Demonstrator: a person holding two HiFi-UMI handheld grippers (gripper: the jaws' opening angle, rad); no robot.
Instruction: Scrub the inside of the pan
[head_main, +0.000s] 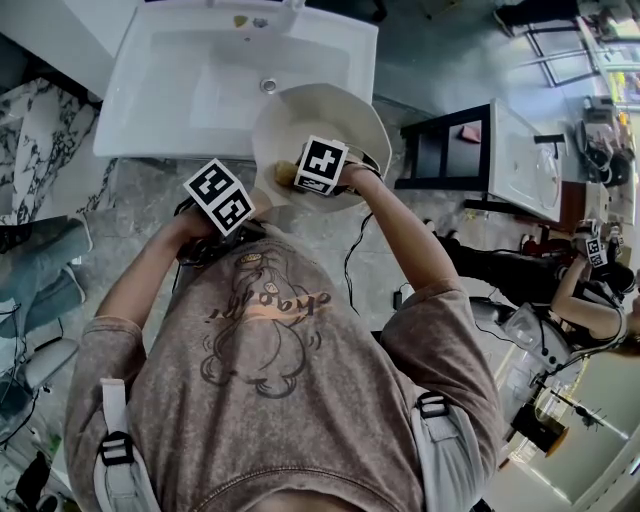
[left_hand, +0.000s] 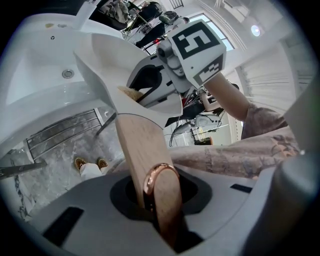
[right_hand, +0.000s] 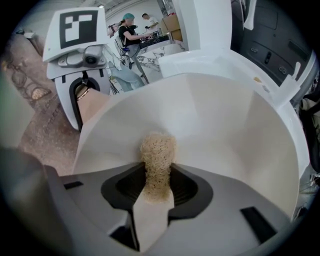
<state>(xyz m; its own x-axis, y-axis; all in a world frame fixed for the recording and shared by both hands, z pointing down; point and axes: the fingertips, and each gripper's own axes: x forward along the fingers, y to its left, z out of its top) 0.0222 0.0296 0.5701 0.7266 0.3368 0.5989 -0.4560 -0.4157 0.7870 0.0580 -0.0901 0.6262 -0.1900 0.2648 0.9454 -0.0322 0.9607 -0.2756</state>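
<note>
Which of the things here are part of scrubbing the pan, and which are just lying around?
In the job: cream round pan with wooden handle, held by the left gripper; tan fibrous scrubbing pad, held by the right gripper against the pan's inside.
Lying about: white sink basin, black side table, black cable on the floor.

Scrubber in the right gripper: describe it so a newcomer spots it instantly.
Start at the white sink; just in front of it a cream pan is held up by its wooden handle. Inside the pan's bowl, clamped in the right gripper, is the scrubber: a small tan, coarse fibrous pad, the only rough-textured thing against the smooth pale pan.
</note>
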